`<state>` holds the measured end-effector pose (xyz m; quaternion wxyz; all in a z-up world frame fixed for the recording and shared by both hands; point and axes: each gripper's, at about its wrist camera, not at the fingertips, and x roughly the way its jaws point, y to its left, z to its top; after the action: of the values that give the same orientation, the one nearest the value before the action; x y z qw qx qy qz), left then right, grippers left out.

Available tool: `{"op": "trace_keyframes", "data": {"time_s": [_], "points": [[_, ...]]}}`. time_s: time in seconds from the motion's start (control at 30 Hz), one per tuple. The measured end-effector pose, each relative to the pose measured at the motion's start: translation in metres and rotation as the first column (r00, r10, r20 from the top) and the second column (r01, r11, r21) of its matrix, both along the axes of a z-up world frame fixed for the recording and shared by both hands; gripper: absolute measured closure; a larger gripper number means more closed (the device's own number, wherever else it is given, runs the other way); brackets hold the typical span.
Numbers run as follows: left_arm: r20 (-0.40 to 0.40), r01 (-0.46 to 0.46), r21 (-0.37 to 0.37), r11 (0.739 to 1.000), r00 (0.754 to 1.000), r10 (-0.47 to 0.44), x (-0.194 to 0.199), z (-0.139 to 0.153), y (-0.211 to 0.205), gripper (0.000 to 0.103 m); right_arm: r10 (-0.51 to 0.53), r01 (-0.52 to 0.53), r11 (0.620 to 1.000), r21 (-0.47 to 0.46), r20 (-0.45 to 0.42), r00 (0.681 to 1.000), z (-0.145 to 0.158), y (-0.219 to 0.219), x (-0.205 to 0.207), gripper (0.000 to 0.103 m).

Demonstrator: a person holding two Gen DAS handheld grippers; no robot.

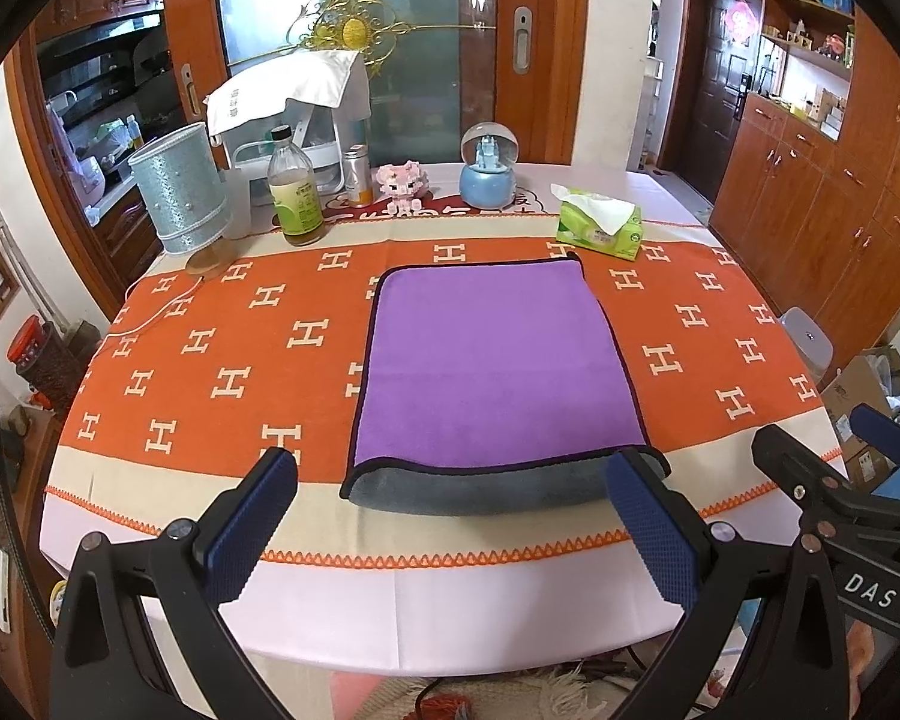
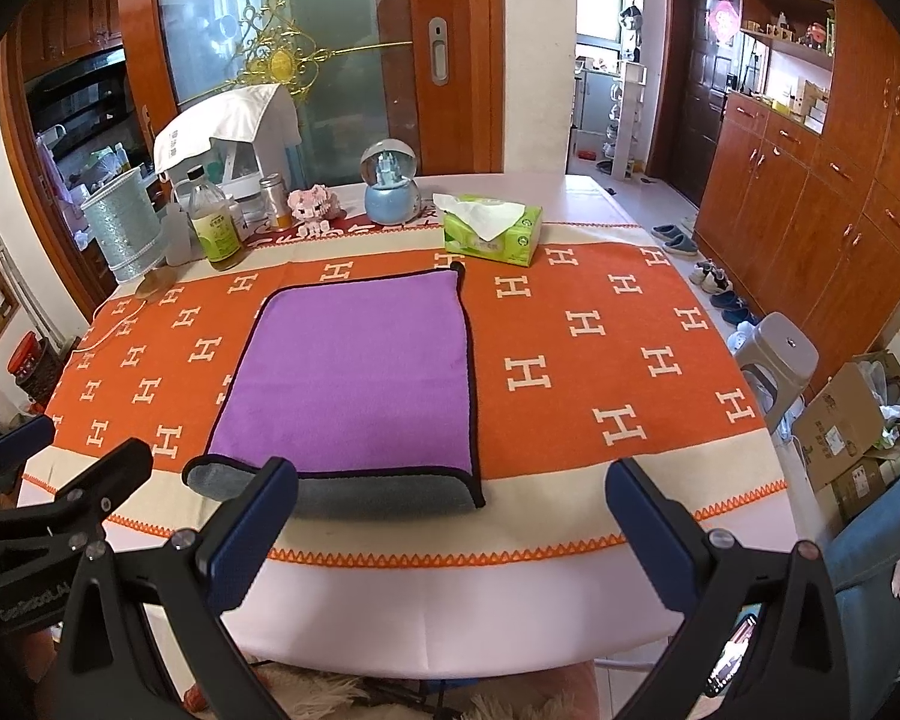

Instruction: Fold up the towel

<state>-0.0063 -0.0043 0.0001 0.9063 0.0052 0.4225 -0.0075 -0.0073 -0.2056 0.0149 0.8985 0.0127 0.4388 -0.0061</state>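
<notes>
A purple towel [image 1: 486, 360] with a black hem lies flat on the orange patterned tablecloth [image 1: 210, 360]. Its grey underside is turned up along the near edge. It also shows in the right wrist view [image 2: 354, 372]. My left gripper [image 1: 450, 534] is open and empty, held above the table's near edge, just short of the towel's near edge. My right gripper [image 2: 450, 534] is open and empty, level with the towel's near right corner. Each gripper shows at the edge of the other's view.
Along the far side stand a silver lamp [image 1: 180, 192], a bottle [image 1: 294, 192], a pink toy [image 1: 399, 180], a snow globe [image 1: 489, 168] and a green tissue box [image 1: 600, 222]. A stool [image 2: 780, 360] and cardboard boxes [image 2: 846, 420] stand right of the table.
</notes>
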Motion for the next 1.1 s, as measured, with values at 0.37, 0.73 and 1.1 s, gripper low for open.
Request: {"op": "trace_keyframes", "data": {"time_s": [0.37,0.73,1.1], "points": [[-0.007,0.011,-0.006,1.0,1.0,-0.011,0.0014,-0.0002,-0.0025,0.001,-0.007,0.007,1.0,-0.031,-0.005,1.0,-0.0015,0.0029,-0.0002,0.0],[0.0,0.015,-0.012,1.0,1.0,-0.016,0.0019,-0.0002,-0.0008,0.001,-0.004,0.004,0.999,-0.048,0.003,1.0,-0.0021,0.0046,0.0003,0.0],[0.034,0.032,-0.023,0.999,0.999,-0.031,0.0043,0.008,0.0031,0.001,0.005,-0.002,0.997,-0.082,0.033,0.999,0.0061,0.0089,-0.0004,0.0]]}}
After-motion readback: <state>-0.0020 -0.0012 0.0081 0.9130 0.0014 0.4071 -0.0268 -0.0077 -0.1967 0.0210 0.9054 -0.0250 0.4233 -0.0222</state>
